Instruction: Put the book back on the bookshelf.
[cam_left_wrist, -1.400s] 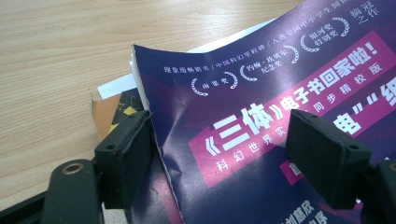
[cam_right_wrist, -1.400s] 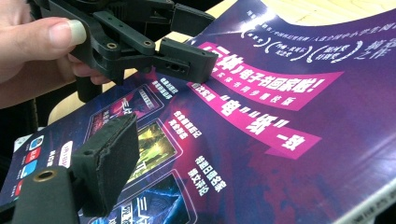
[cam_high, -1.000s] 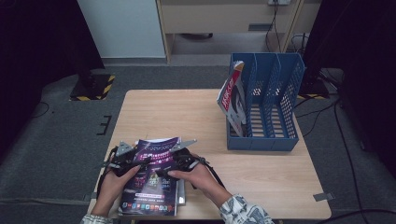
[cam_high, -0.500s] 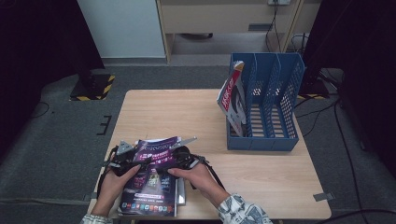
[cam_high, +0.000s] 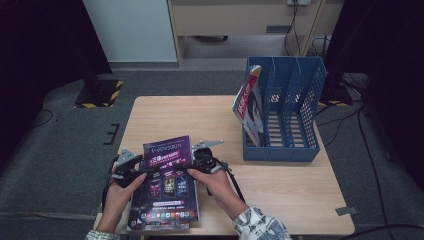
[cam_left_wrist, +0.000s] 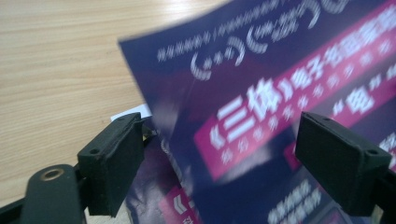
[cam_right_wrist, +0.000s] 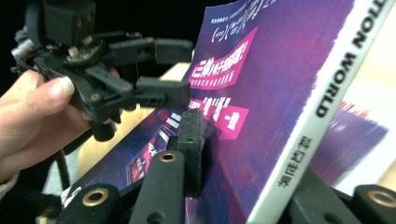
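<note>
lifting a purple magazine off the stack

gripping the spine edge, the right claw (cam_right_wrist: 233, 154) has just been closing and now pinches the purple magazine (cam_high: 167, 170), tilting it up from the stack (cam_high: 162, 217) at the near left of the worktop (cam_high: 280, 185). the left claw (cam_left_wrist: 233, 158) stands spread, having just opened wider, with the cover's left edge between its jaws, untouched. compared with a second ago, the magazine's far edge has risen off the pile. bare worktop lies open to the right and beyond. well apart at the far right corner, a blue file rack (cam_high: 287, 107) holds one red and white magazine (cam_high: 248, 102) leaning in its left slot.
</note>
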